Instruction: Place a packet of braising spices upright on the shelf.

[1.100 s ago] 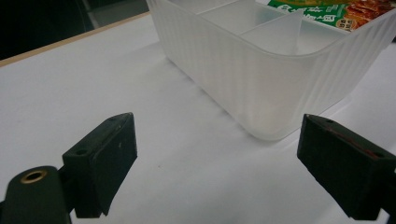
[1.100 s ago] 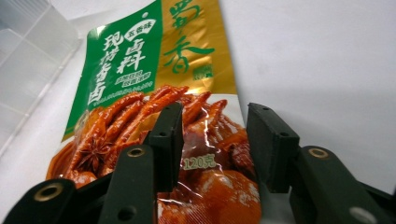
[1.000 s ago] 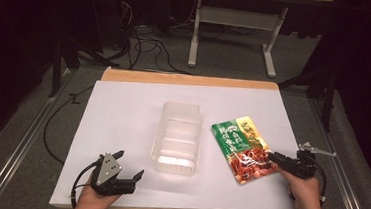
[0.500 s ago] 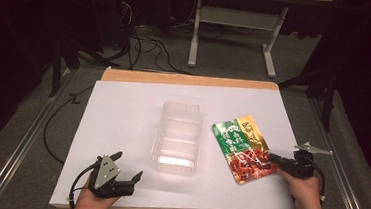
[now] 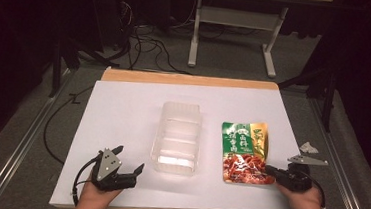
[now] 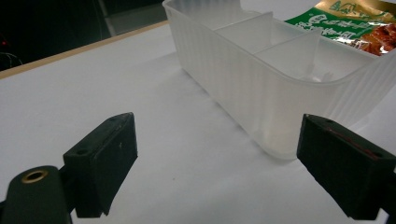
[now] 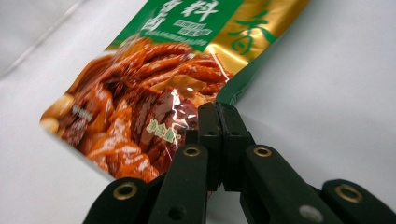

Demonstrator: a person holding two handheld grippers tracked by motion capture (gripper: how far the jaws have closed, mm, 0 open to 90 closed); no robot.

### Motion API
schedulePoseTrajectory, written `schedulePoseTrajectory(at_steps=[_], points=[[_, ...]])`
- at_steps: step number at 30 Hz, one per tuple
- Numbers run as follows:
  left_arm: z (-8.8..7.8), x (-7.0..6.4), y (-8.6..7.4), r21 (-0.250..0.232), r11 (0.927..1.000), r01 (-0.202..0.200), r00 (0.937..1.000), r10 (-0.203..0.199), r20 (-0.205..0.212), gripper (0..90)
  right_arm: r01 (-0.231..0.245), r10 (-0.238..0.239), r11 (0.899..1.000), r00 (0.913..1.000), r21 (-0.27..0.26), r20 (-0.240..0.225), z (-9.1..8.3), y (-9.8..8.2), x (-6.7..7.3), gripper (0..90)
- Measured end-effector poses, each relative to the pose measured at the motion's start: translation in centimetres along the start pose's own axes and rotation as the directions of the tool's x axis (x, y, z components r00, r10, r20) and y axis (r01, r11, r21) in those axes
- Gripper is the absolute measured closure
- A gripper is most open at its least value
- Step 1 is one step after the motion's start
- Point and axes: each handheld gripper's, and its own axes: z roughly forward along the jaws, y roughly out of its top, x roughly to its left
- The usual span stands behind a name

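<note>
A green, gold and red snack pouch (image 5: 244, 149) lies flat on the white table (image 5: 123, 109), right of centre. My right gripper (image 5: 271, 170) is shut on the pouch's near right corner; the right gripper view has both jaws pressed together on the pouch (image 7: 154, 88) edge (image 7: 218, 116). A clear plastic container (image 5: 178, 139) with dividers stands in the middle, empty. My left gripper (image 5: 130, 159) is held open at the near left, apart from the container. In the left gripper view its jaws (image 6: 233, 163) stand wide, facing the container's end wall (image 6: 261, 79), with the pouch (image 6: 355, 23) behind.
A small crumpled white scrap (image 5: 309, 147) lies right of the table's right edge. A white metal frame (image 5: 235, 18) and cables sit on the floor beyond the far edge. Bare white table surface stretches left of the container.
The right gripper's jaws have closed on the pouch corner. The pouch has swung from tilted to nearly square with the table and slid slightly right. The left gripper has stayed put.
</note>
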Motion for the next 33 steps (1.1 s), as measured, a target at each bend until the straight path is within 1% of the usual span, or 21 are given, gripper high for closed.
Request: schedulePoseTrajectory(at_steps=[4,12,13,14,17,18,19,21,23,25,27,29,31,33], points=[[0.3,-0.1,0.2,-0.004,1.0000,-0.003,1.0000,0.003,0.009,12.6,0.022,-0.022,1.000,0.9996,0.014,-0.018,-0.4,-0.7,1.0,90.0],[0.6,-0.2,0.2,-0.005,1.0000,-0.004,0.9998,0.004,0.020,12.7,0.030,-0.029,0.999,0.9987,0.029,-0.043,-1.4,-2.4,2.6,89.4],[0.6,-0.2,0.2,-0.006,1.0000,-0.005,0.9998,0.005,0.019,12.7,0.036,-0.035,0.999,0.9986,0.028,-0.038,-1.5,-2.6,2.7,87.8],[0.5,-0.2,0.2,-0.008,1.0000,-0.005,0.9998,0.005,0.017,12.7,0.031,-0.030,0.999,0.9992,0.021,-0.028,-1.7,-2.6,2.9,84.0],[0.5,-0.3,0.2,-0.012,0.9999,-0.006,0.9998,0.006,0.017,12.7,0.023,-0.023,1.000,0.9997,-0.001,0.009,-2.1,-2.6,2.7,74.8],[0.5,-0.3,0.2,-0.011,0.9999,-0.008,0.9998,0.008,0.016,12.7,0.018,-0.018,1.000,0.9996,-0.021,0.023,-2.2,-2.5,2.5,69.6],[0.5,-0.3,0.2,-0.011,0.9999,-0.009,0.9998,0.009,0.017,12.7,0.001,0.000,0.999,0.9996,-0.038,0.028,-2.3,-2.5,2.2,68.7],[0.5,-0.3,0.2,-0.012,0.9999,-0.008,0.9998,0.009,0.016,12.7,-0.027,0.029,0.997,0.9993,-0.075,0.025,-2.4,-2.3,1.7,63.4],[0.4,-0.2,0.2,-0.014,0.9999,-0.007,0.9999,0.007,0.013,12.7,-0.042,0.045,0.994,0.9986,-0.103,0.027,-2.3,-2.2,1.3,58.9],[0.4,-0.2,0.2,-0.015,0.9999,-0.005,0.9999,0.006,0.012,12.7,-0.049,0.053,0.990,0.9984,-0.131,0.023,-2.1,-2.0,1.1,54.0],[0.4,-0.2,0.1,-0.015,0.9999,-0.005,0.9999,0.005,0.011,12.7,-0.061,0.065,0.986,0.9977,-0.158,0.022,-1.8,-1.6,0.9,51.0],[0.4,-0.2,0.1,-0.015,0.9999,-0.005,0.9999,0.005,0.011,12.7,-0.073,0.080,0.979,0.9964,-0.188,0.029,-1.5,-1.0,0.6,48.6],[0.4,-0.2,0.1,-0.014,0.9999,-0.003,0.9999,0.003,0.012,12.7,-0.070,0.080,0.973,0.9961,-0.221,0.038,-1.1,-0.4,0.3,46.3],[0.4,-0.2,0.0,-0.012,0.9999,-0.003,0.9999,0.003,0.010,12.7,-0.092,0.103,0.967,0.9942,-0.238,0.033,-0.7,0.1,0.0,43.5]])
